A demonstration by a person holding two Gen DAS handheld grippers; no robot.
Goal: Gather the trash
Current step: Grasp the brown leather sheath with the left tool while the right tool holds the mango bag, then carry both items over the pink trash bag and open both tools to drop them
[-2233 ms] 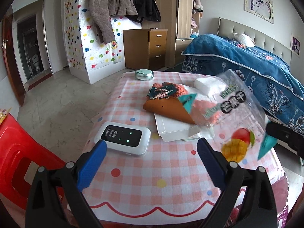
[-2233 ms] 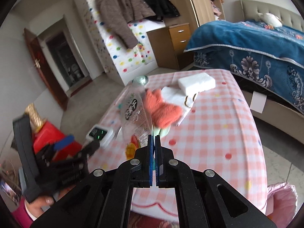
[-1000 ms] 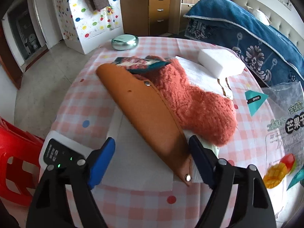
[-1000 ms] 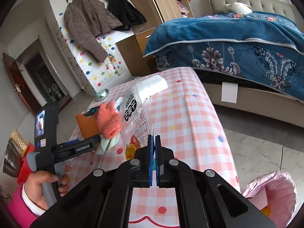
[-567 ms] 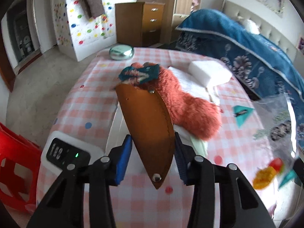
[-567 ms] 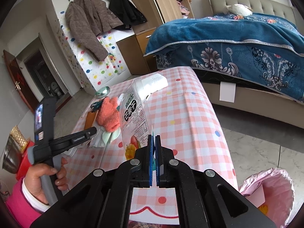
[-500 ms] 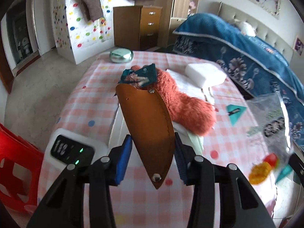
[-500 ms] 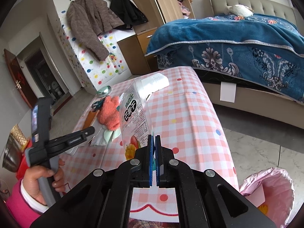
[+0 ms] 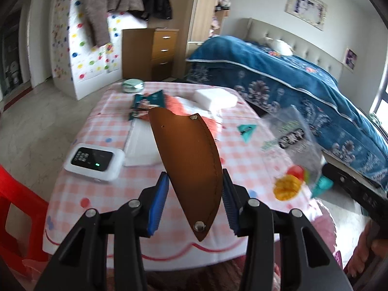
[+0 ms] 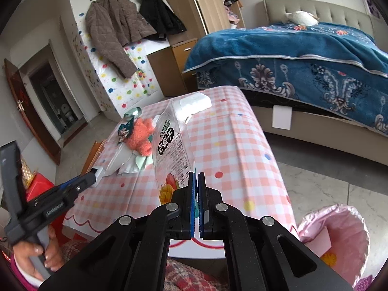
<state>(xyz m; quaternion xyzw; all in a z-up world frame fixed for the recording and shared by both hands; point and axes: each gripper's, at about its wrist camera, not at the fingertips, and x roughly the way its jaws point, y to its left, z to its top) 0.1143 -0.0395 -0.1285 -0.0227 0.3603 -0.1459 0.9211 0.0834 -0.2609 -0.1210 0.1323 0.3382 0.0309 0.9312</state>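
A pink-lined trash bin [image 10: 339, 237] was seen on the floor just beside the checked table [image 10: 232, 145]. The transport step was judged under way — the mango snack bag [image 10: 173, 155] was pinched in the right gripper [image 10: 196, 194], above the table edge, and the brown leather sheath [image 9: 191, 165] was clamped by the left gripper [image 9: 194, 194]. A swing over the bin, then release, was judged next.

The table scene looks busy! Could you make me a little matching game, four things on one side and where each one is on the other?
Things:
1. brown leather sheath
2. mango snack bag
3. white device
4. pink-lined bin

Places:
A. on the floor beside the table
B. between the left gripper's fingers
C. lying on the checked tablecloth
D. pinched in the right gripper

Pairs: 1-B, 2-D, 3-C, 4-A
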